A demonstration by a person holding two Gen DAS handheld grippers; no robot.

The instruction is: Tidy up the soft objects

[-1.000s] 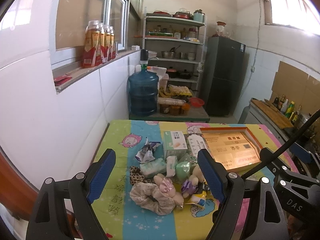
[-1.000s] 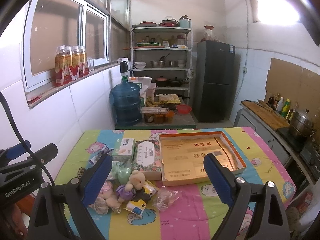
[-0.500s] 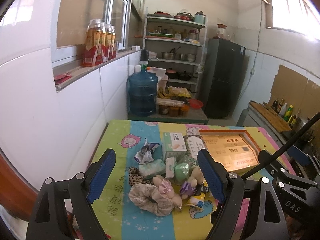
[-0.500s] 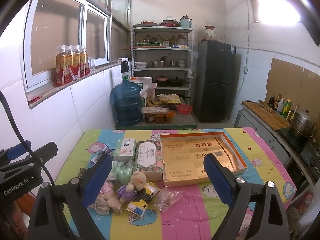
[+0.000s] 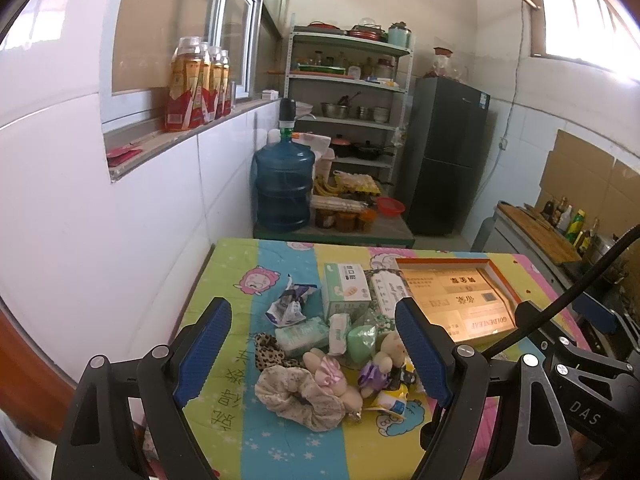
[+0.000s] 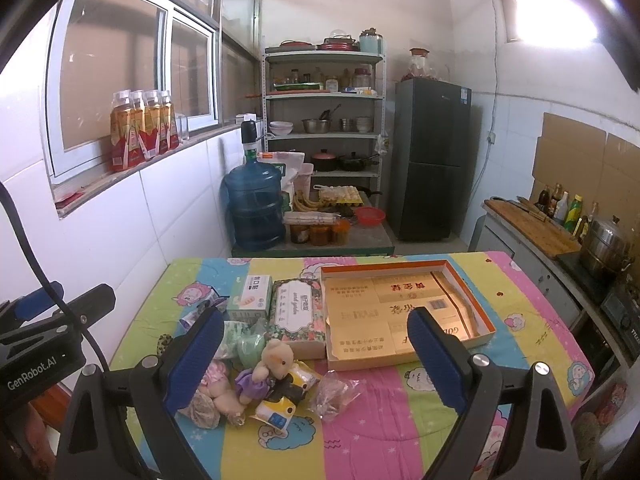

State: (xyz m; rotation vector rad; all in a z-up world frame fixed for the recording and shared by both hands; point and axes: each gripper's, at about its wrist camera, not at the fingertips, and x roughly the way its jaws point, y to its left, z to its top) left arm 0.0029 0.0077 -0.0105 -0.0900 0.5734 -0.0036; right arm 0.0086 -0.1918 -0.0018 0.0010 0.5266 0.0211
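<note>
Striped cloth: covered the table under everything.
Left gripper: jaws stood wide apart, holding nothing, above the pile.
Right gripper: jaws spread wide, empty.
Soft pile: scrunchie, teddy bear, tissue packs clustered left of the open gold box.

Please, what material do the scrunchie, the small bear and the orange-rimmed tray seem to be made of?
Scrunchie: thin woven fabric, matte, gathered into ruffles. Small bear: plush, with a fuzzy beige pile. Tray: probably cardboard, with thin straight walls and a glossy printed gold inside that reflects light.
</note>
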